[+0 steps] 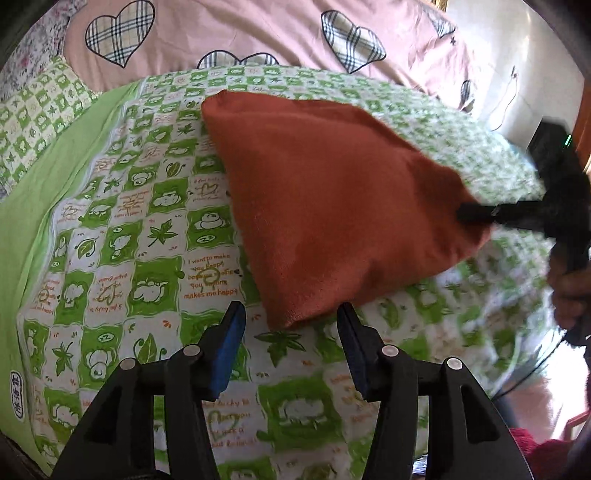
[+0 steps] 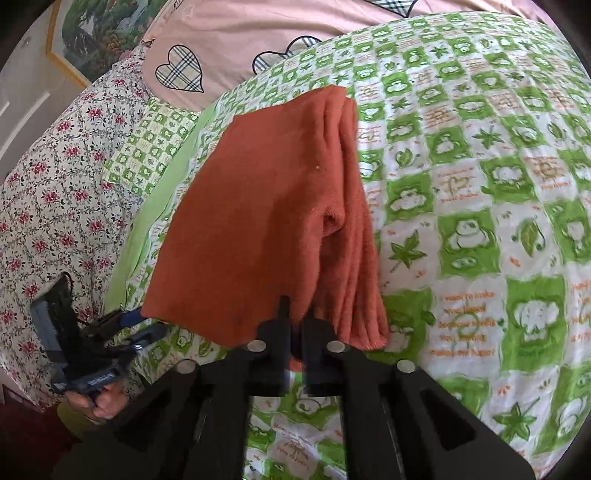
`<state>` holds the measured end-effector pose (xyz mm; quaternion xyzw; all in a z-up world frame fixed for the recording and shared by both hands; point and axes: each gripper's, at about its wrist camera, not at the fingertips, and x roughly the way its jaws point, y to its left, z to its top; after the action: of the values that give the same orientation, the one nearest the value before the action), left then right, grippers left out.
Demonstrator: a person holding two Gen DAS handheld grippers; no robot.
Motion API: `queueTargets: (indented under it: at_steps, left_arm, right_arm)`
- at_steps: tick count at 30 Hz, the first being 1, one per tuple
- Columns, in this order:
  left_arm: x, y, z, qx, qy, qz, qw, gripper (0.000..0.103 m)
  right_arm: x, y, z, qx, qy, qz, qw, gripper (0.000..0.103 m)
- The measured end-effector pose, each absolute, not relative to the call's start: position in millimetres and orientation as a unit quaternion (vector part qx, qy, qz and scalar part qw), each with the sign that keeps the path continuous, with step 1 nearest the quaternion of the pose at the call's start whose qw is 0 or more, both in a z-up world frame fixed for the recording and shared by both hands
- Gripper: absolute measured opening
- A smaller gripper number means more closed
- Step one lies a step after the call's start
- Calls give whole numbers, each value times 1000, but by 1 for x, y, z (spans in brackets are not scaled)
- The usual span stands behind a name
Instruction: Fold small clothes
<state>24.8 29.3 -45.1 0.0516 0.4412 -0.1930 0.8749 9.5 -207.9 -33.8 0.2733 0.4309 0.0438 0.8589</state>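
Note:
A rust-orange garment lies partly folded on the green-and-white patterned quilt. My left gripper is open and empty, just short of the garment's near corner. My right gripper is shut on the garment's near edge and holds that side lifted off the quilt; layered folds hang at its right. In the left wrist view the right gripper shows at the garment's right corner. In the right wrist view the left gripper shows open at the garment's lower left corner.
A pink cover with plaid hearts lies behind the quilt. A floral sheet and a small green patterned pillow sit at the left. A white wall with a cable is at the far right.

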Motion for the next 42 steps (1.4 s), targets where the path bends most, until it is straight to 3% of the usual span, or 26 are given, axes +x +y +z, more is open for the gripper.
queueTargets:
  at_steps: [3, 11, 22, 36, 39, 42]
  left_arm:
    - [28, 27, -50, 61, 441, -176, 878, 48]
    - [25, 40, -36, -28, 433, -129, 892, 9]
    - [26, 19, -52, 2, 469, -111, 876, 7]
    - [25, 30, -53, -6, 488, -155, 859, 9]
    - [16, 42, -43, -16, 485, -178, 856, 9]
    - [9, 50, -25, -20, 467, -202, 861, 9]
  right_arm:
    - [15, -209, -11, 266, 409, 59, 871, 5]
    - [20, -211, 39, 220, 373, 75, 898, 5]
    - [16, -224, -38, 141, 471, -11, 871, 5]
    - [6, -227, -52, 177, 478, -24, 860, 5]
    - [1, -230, -46, 192, 479, -28, 856, 9]
    - [-4, -235, -31, 213, 462, -36, 860, 21]
